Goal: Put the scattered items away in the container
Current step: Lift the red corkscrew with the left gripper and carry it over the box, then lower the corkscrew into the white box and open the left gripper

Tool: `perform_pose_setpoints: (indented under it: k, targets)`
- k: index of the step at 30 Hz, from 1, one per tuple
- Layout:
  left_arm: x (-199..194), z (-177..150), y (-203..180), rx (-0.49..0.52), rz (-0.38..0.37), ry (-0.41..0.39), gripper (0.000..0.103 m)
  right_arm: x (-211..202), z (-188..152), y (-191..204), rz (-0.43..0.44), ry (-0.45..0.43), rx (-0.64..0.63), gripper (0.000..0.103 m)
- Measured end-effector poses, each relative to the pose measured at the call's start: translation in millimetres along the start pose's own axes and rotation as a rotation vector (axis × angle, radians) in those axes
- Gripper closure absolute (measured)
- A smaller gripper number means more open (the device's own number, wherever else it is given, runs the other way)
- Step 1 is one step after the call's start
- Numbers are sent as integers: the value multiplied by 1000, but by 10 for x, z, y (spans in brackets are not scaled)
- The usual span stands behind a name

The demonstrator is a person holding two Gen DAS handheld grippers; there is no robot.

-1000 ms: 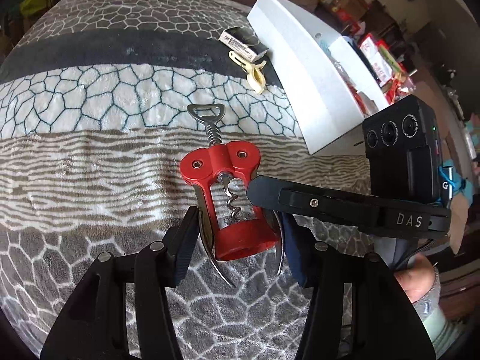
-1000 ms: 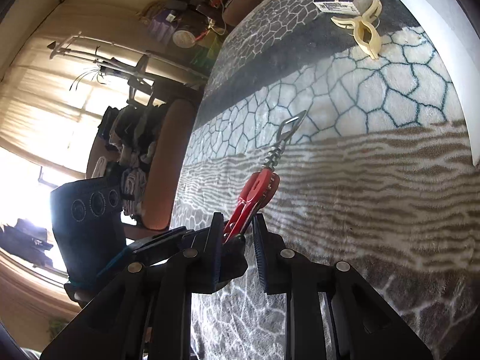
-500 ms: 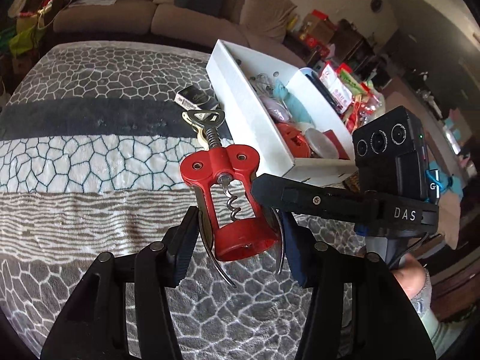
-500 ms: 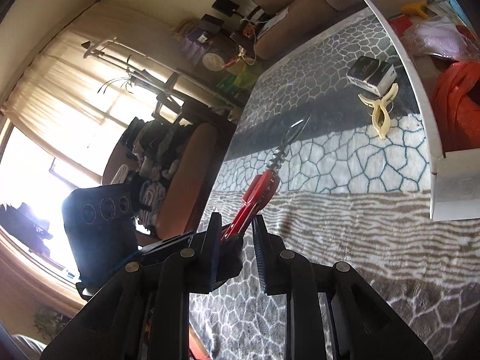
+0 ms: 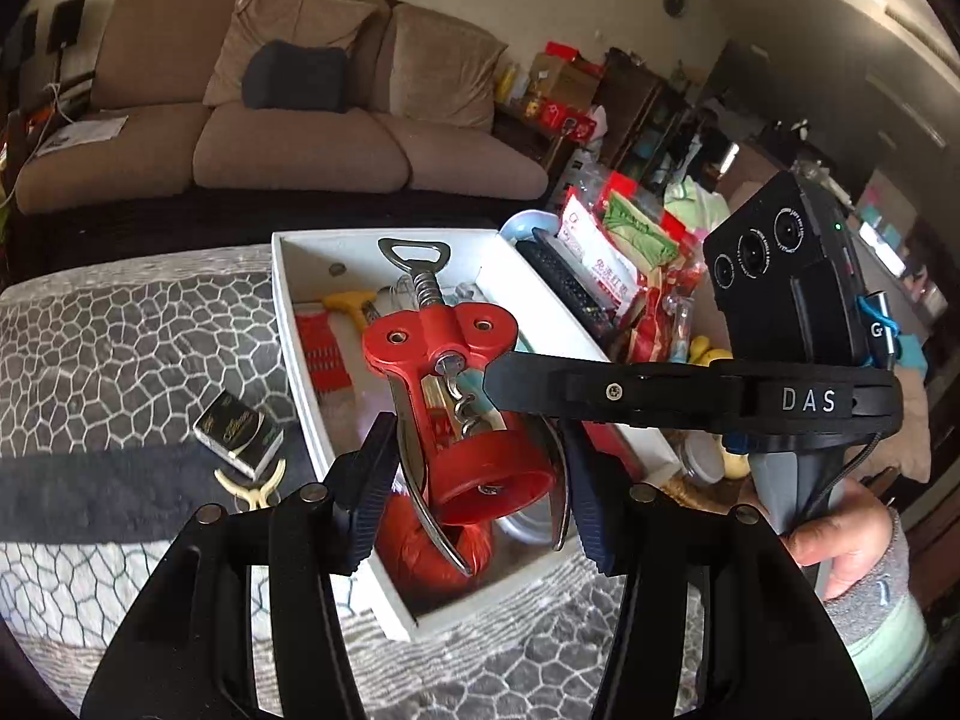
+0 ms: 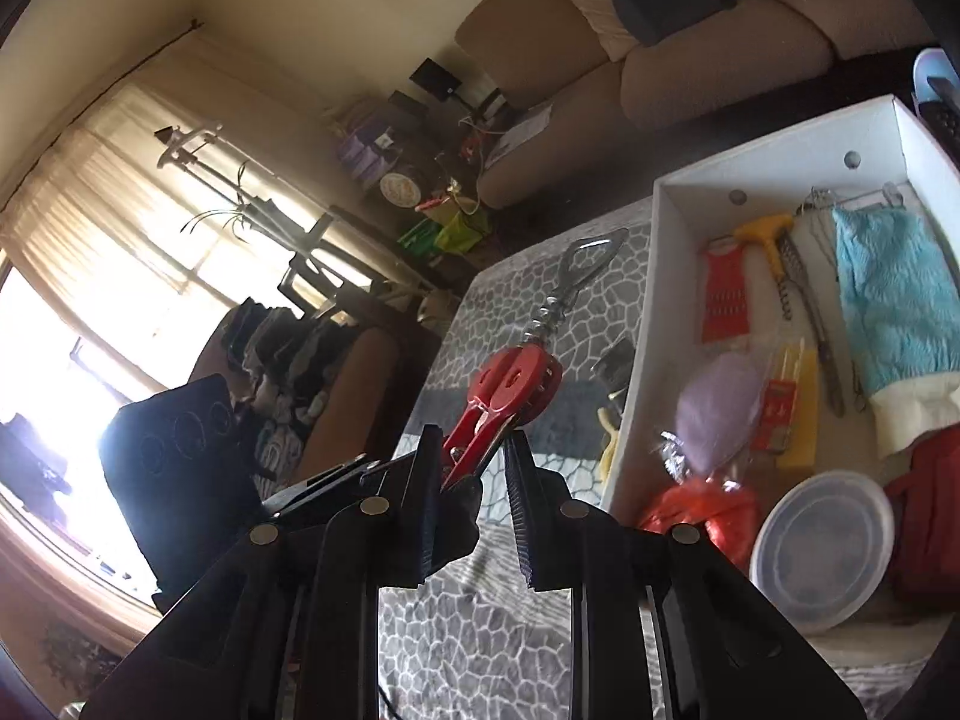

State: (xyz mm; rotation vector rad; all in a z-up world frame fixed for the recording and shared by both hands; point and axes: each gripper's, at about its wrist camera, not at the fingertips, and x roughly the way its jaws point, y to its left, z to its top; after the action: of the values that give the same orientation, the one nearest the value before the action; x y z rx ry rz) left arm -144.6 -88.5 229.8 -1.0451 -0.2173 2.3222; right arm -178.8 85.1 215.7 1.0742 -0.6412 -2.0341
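Observation:
A red winged corkscrew (image 5: 462, 402) is held in the air by both grippers above the near end of the white box (image 5: 288, 324). My left gripper (image 5: 474, 480) is shut on its two metal wings. My right gripper (image 6: 474, 468) is shut on its red body from the side; its finger (image 5: 600, 390) crosses the left wrist view. The corkscrew (image 6: 516, 384) points up and away in the right wrist view. The white box (image 6: 636, 360) holds several items. A small dark packet (image 5: 240, 432) and a cream clip (image 5: 252, 489) lie on the blanket left of the box.
The patterned blanket (image 5: 120, 348) covers the surface. In the box are a round plastic lid (image 6: 822, 546), a teal cloth (image 6: 894, 300), a red grater (image 6: 726, 294) and red bags. Snack packets (image 5: 618, 252) lie beyond the box. A brown sofa (image 5: 282, 138) stands behind.
Both grippers have lifted the corkscrew off the blanket and carried it toward and over the white box. The grip on it is unchanged.

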Motion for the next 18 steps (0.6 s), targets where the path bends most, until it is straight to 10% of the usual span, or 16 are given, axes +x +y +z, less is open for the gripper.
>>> perform_pose_setpoints:
  k: [8,18]
  targets:
    - [1094,629,177,25,44,120,53,162,877,-862,-97,39,70,82]
    - [2221,725,665,-57,45,297,53,664,1201,-1957,-166,109,203,82]
